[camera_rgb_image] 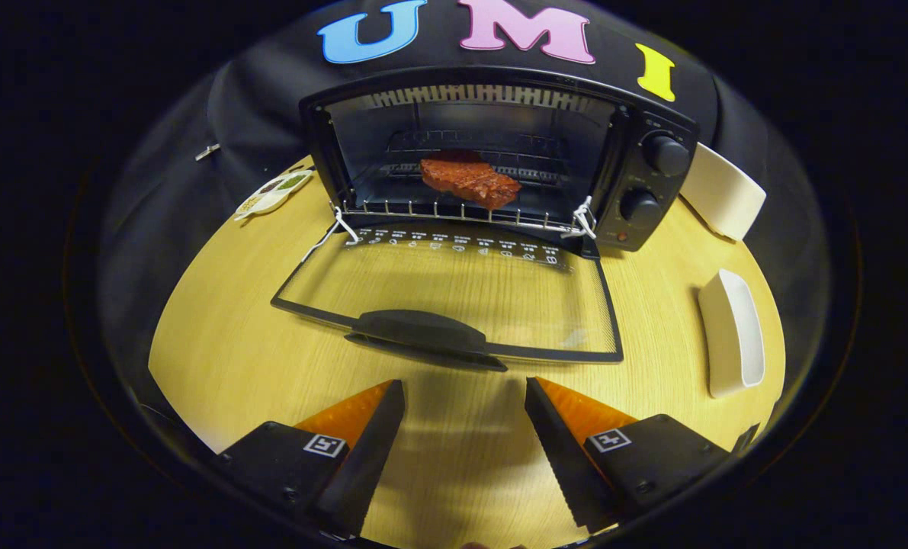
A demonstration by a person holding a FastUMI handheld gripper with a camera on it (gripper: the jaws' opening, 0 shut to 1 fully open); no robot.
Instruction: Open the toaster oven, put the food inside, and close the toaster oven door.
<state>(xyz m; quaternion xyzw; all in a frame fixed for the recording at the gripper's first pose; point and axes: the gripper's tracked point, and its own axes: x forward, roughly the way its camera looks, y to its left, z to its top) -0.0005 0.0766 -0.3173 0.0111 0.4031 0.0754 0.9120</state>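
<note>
A black toaster oven (499,152) stands at the back of the wooden table (225,343). Its glass door (454,297) lies folded down flat toward me, and the dark door handle (421,333) sits just ahead of my fingers. A reddish-brown piece of food (470,181) rests on the wire rack (461,215) inside the oven. My gripper (465,389) is open, with nothing between its fingers, hovering over the table a little short of the handle.
Two knobs (656,179) are on the oven's right panel. A white dish (734,335) lies on the table to the right, and another white dish (722,192) leans beside the oven. A small plate with green and dark bits (274,192) sits left of the oven.
</note>
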